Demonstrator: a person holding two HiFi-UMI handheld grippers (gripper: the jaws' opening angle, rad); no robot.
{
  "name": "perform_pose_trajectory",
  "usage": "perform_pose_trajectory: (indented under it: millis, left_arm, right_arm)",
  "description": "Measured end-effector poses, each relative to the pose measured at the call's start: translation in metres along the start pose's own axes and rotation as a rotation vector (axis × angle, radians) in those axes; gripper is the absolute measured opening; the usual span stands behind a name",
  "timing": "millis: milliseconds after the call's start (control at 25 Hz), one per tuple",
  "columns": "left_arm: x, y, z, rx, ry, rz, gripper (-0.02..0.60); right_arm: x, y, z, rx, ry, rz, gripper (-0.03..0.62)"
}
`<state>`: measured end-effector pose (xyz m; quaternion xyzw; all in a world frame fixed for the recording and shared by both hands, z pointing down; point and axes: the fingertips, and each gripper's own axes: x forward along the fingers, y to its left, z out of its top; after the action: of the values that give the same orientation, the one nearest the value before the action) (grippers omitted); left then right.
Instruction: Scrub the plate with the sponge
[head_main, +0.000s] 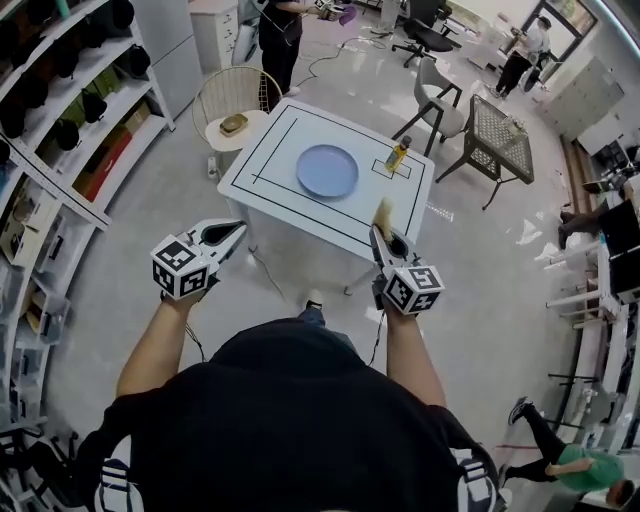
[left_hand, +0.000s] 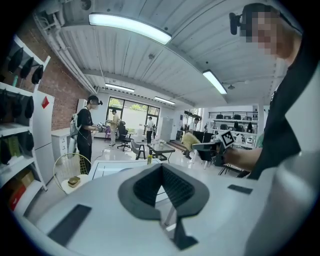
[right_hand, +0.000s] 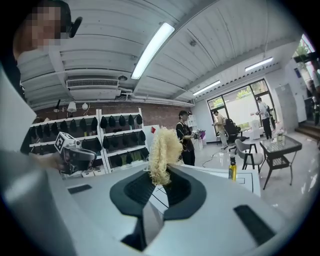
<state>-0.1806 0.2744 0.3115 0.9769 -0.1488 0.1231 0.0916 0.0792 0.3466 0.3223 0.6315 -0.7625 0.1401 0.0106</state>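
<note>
A round, pale-blue plate (head_main: 327, 171) lies flat on the white bench (head_main: 262, 150). A shaggy yellow sponge (right_hand: 162, 150) stands upright, pinched in the right tongs (right_hand: 159, 184).

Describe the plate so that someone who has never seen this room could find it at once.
The big landmark is a white table marked with black lines. The plate lies near its middle, inside the large outlined rectangle. It is round, flat and pale blue, whereas its only neighbour on the table, a small bottle of yellow liquid, stands upright beside it.
</note>
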Motion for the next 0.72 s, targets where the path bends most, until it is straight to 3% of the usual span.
perform_pose_trajectory:
  millis: [720]
  left_arm:
    - [0.09, 0.061, 0.015, -0.062, 0.045, 0.06, 0.003]
  right_arm:
    - [0.087, -0.087, -0.017, 0.071, 0.103, 0.065, 0.034]
